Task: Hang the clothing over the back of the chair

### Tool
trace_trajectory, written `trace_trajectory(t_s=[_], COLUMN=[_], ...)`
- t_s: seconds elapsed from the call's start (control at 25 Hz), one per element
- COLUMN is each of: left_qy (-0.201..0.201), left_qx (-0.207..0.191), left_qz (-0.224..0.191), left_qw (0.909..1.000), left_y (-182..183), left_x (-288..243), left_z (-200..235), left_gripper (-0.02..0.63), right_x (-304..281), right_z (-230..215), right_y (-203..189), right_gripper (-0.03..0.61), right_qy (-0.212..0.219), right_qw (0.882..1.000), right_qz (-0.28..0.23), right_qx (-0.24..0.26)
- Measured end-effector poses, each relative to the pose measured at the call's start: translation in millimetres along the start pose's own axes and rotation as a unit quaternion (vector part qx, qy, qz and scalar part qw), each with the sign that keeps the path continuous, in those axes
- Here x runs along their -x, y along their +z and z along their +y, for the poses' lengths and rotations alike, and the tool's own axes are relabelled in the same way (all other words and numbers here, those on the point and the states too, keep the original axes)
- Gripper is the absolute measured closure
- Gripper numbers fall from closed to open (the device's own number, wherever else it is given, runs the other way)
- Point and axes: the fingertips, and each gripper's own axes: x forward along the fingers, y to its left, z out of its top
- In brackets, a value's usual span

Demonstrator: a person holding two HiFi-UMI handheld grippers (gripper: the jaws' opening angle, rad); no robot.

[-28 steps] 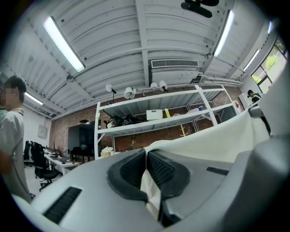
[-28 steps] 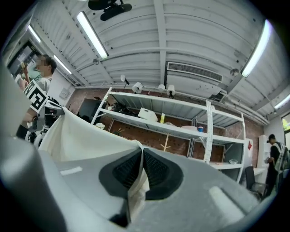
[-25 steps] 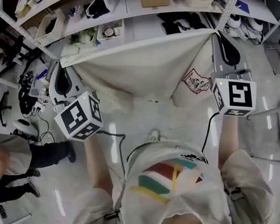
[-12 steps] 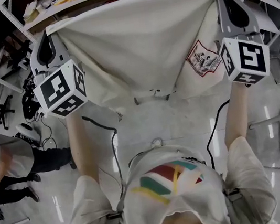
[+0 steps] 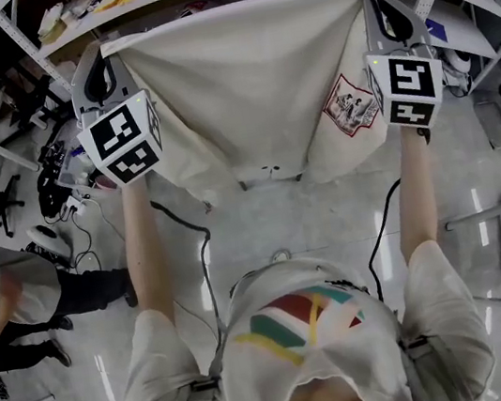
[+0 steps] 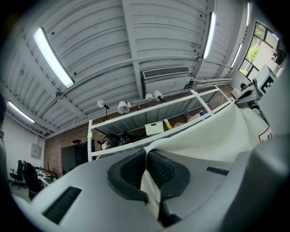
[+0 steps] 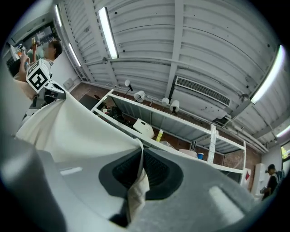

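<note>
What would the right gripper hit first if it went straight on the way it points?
Probably the shelving rack: beyond the right gripper, shut on the cream garment, its shelf with a white box lies straight ahead. How far is unclear.

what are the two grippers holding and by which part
The cream garment: the left gripper and right gripper each pinch one end of its top edge, so it hangs spread between them.

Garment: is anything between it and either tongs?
Nothing visible. The left tongs and right tongs each pinch the garment directly at a top corner, with the cloth stretched flat between them.
</note>
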Motion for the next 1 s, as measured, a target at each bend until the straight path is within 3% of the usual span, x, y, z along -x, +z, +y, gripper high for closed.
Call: trace_trajectory(t_s=[0.4,1.0], left_qy=[-0.028,-0.059], left_qx=[-0.019,-0.031], left_qz=[0.052,0.118], left_qw=[0.9981,0.9908], left_y=[-61,-137], left_x=[-27,-25], left_z=[-24,-51], left_gripper=[0.600,0.600], right_x=[-18,-13], right_z=[19,52], right_y=[-59,-132], right_gripper=[0.566,0.566], right_qy=[0.014,0.047], right_qw=[0.997,0.986], right_qz=[0.073,0.151], right_qx=[0.027,0.047])
